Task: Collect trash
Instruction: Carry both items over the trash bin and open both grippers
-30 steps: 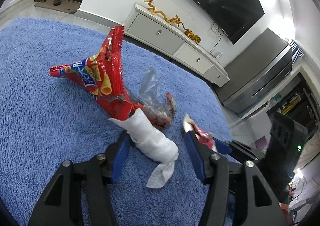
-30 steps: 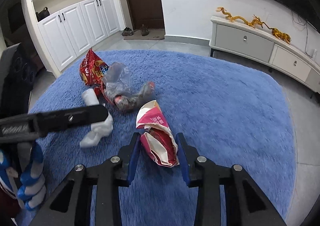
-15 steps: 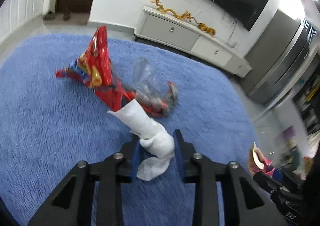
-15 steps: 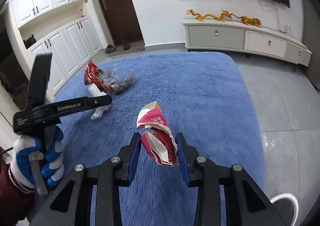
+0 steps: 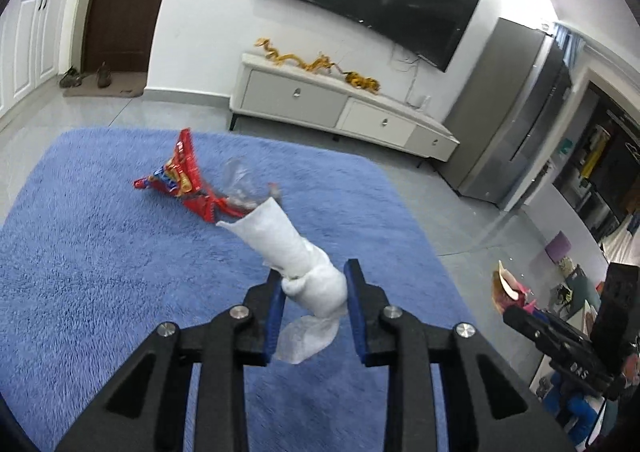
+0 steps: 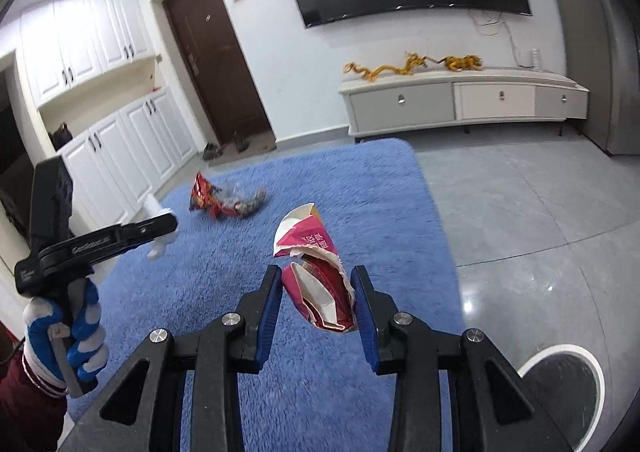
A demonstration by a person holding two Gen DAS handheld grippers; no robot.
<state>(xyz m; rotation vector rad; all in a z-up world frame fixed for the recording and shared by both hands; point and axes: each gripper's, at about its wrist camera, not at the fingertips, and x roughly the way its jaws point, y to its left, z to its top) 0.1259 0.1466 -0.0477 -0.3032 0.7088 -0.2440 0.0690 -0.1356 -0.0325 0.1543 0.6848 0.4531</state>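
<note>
My left gripper is shut on a crumpled white paper tissue and holds it above the blue rug. My right gripper is shut on a crushed pink and white carton, also lifted off the rug. A red snack bag and a clear plastic wrapper lie together on the rug beyond the tissue; they also show in the right wrist view. The left gripper appears at the left of the right wrist view.
A round bin with a white rim stands on the grey tile floor at lower right. A white TV cabinet with gold ornaments lines the far wall under a TV. White cupboards and a brown door are to the left.
My left gripper closed on the tissue and lifted it off the rug. My right gripper rose and swung right with the carton, bringing the bin into view.
</note>
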